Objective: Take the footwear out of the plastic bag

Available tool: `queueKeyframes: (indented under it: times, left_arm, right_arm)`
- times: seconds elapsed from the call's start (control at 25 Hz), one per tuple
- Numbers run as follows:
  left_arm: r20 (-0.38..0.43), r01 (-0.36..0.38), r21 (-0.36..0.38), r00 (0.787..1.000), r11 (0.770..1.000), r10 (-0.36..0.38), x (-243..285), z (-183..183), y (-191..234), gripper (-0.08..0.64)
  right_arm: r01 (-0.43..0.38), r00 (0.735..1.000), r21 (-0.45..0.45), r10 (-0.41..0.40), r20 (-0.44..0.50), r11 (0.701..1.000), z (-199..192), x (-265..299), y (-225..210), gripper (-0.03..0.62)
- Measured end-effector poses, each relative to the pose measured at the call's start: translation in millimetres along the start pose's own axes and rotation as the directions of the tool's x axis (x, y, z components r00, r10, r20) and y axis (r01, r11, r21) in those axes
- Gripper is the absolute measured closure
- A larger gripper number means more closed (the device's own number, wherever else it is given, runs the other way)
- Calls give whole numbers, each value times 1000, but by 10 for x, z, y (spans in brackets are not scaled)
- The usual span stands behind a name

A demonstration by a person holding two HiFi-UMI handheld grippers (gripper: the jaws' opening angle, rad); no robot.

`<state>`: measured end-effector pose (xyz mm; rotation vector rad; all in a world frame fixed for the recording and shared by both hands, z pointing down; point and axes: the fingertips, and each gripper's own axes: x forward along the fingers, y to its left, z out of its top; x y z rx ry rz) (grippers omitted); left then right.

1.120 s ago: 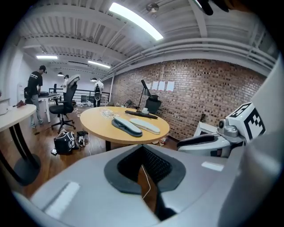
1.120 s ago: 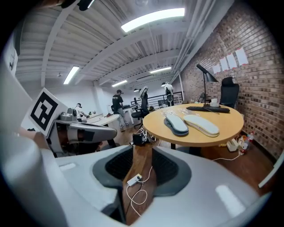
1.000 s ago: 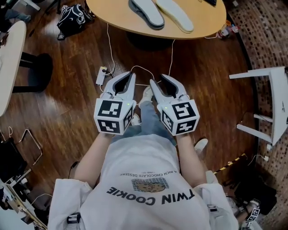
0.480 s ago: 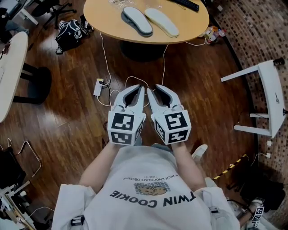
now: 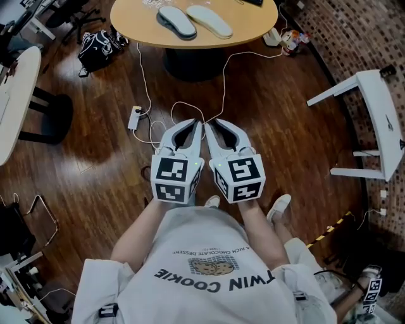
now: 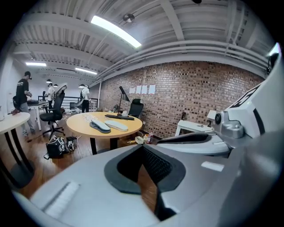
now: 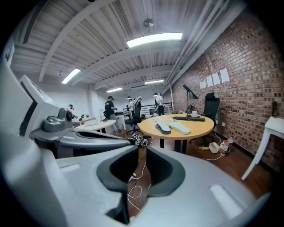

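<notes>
Two flat slippers lie side by side on the round wooden table, a grey one and a white one. They also show far ahead as the grey slipper and the white slipper. A scrap of clear plastic lies at the table's far edge. My left gripper and right gripper hang side by side over the wooden floor, well short of the table. The left jaws meet at the tips. The right jaws are closing, a thin gap left, nothing between them.
A power strip and loose white cables lie on the floor between me and the table. A white side table stands at the right, a black bag at the upper left, a white desk at the left. People stand far off.
The table with the slippers has slid farther up and away in the head view. The two grippers have drawn close together, and the right jaws have narrowed.
</notes>
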<state>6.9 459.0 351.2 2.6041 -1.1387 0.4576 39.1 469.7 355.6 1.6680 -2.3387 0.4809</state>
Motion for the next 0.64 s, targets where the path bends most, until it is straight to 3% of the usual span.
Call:
queueKeyframes:
  times: [0.2, 0.64]
  left_arm:
    - [-1, -5, 19, 1000, 1000, 5, -195, -116, -404, 555]
    - [4, -27, 13, 1000, 1000, 27, -454, -252, -767, 555]
  right_arm:
    - [-18, 1000, 6, 17, 10, 1000, -152, -389, 18, 537]
    - [-10, 1000, -36, 10, 3, 999, -323, -837, 55, 538]
